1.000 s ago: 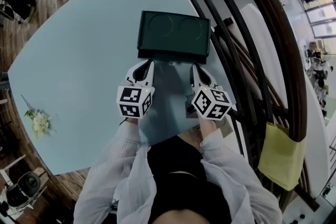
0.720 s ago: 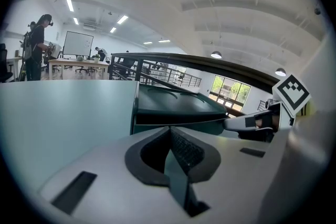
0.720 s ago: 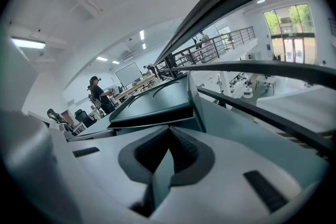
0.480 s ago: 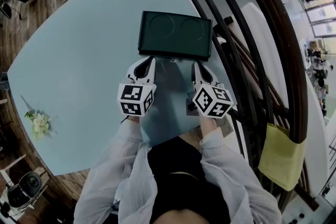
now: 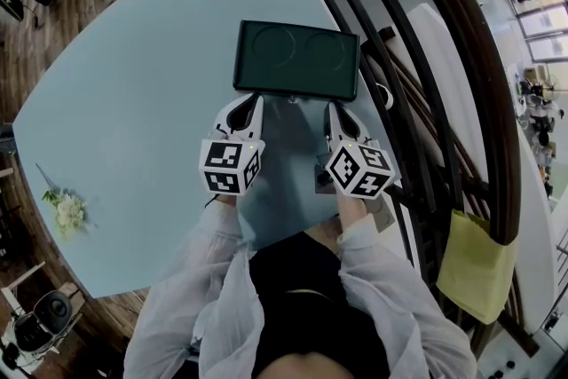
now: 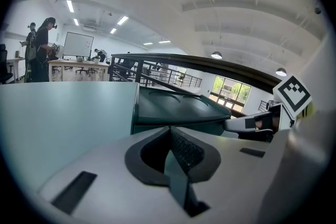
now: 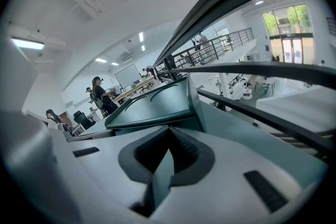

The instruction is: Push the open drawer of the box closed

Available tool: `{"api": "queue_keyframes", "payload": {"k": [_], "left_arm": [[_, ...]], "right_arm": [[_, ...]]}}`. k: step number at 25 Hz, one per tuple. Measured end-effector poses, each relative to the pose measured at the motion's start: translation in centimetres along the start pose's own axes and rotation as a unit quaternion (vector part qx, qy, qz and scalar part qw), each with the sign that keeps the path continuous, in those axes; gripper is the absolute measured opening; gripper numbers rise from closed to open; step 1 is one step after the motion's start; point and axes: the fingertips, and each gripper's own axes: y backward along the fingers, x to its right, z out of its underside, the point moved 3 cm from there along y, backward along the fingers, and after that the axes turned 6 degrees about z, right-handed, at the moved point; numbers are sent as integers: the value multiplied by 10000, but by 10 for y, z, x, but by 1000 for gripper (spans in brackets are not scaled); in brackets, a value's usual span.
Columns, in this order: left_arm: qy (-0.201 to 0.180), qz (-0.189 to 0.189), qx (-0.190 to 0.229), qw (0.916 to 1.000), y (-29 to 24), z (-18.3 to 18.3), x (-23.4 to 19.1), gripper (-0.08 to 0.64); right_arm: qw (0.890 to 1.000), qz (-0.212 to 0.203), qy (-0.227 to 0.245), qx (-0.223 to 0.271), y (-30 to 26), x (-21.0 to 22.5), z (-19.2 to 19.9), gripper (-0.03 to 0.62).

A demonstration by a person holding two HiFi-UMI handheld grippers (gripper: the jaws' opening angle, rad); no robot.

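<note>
A dark green box (image 5: 295, 58) with two round recesses in its lid stands on the pale blue table (image 5: 133, 102). From the head view its near front shows only as a thin dark strip under the lid. My left gripper (image 5: 257, 99) is shut, its tip at the front's left part. My right gripper (image 5: 331, 108) is shut too, its tip at the front's right part. In the left gripper view the shut left gripper (image 6: 169, 129) points at the box (image 6: 173, 106). The right gripper view has the right gripper (image 7: 169, 128) just below the box (image 7: 157, 102).
A small bunch of pale flowers (image 5: 67, 209) lies near the table's left edge. Dark curved railings (image 5: 426, 102) run close along the right of the box, and a yellow bag (image 5: 475, 266) hangs there. A small grey object (image 5: 321, 182) lies under the right gripper. People (image 6: 42, 50) stand at far desks.
Both grippers have moved a little forward, away from the person. The dark front strip of the box has grown narrower, drawn in under the lid.
</note>
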Motion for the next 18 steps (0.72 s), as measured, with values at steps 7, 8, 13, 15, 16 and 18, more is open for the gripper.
{"api": "queue_keyframes", "payload": {"k": [7,8,13,15,16,18], "left_arm": [[-20,-18,-9,10000,0,-4,-5,18],[-23,-36,-4,10000,-1,-5,-6,18],[-70,-120,-82,9999,-3,1,-4,18],[-107,-130,-157,9997,0,6,0,18],[-123,-134,-182,9997,3,8,1,18],[-145,-141,-198,9996,9,9,4,18]], "right_arm": [[10000,-19,-7,9,-4,-4,-3,8],[10000,-28,5,12,-6,-5,-4,8],[9998,52,190,-26,-5,0,-2,8],[9996,104,266,-48,1,5,0,8],[9995,116,278,-46,5,7,1,8],[9995,125,273,-25,13,10,2,8]]}}
